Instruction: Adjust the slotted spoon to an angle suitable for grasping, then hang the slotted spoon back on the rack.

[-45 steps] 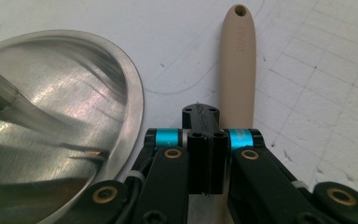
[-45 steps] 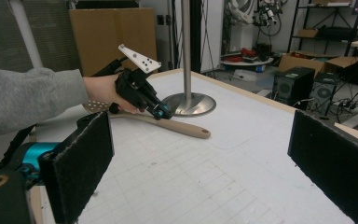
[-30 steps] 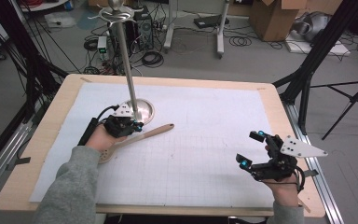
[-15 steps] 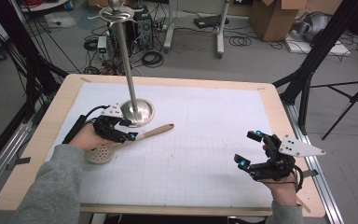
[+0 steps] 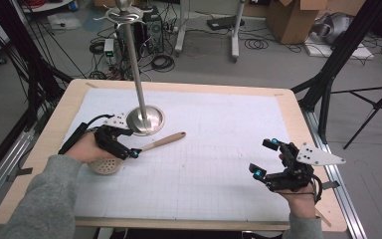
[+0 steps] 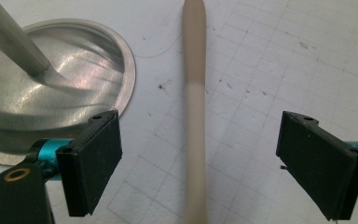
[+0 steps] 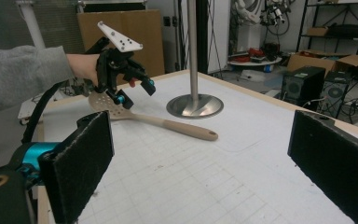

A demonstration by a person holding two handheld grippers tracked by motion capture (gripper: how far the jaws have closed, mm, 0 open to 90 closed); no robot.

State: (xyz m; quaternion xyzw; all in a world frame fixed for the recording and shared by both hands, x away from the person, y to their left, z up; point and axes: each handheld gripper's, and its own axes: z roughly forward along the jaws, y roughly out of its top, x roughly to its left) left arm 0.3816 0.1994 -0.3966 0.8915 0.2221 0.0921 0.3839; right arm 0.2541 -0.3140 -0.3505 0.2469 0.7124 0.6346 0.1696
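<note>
A slotted spatula [image 5: 164, 141] with a beige handle lies flat on the white gridded mat, its round head [image 5: 104, 164] beside the person's left hand. My left gripper [image 5: 129, 143] hovers over the handle near the head. Its jaws have just been opening, and in the left gripper view the handle [image 6: 193, 107] runs between the two pads [image 6: 93, 163] without touching either. My right gripper [image 5: 264, 157] stands open at the mat's right side with nothing between its jaws. From the right gripper view I see the spatula [image 7: 168, 123] and the left gripper [image 7: 134, 92] above it.
A metal stand with a round base [image 5: 146, 119] and a tall pole [image 5: 134, 64] rises just behind the spatula, close to my left gripper. The wooden table edge [image 5: 298, 124] frames the mat. Cables, boxes and tripod legs lie on the floor beyond.
The left jaws went from shut on the spatula handle to wide open, letting it go. The left hand drew back to the left, and the spatula head now shows beside it.
</note>
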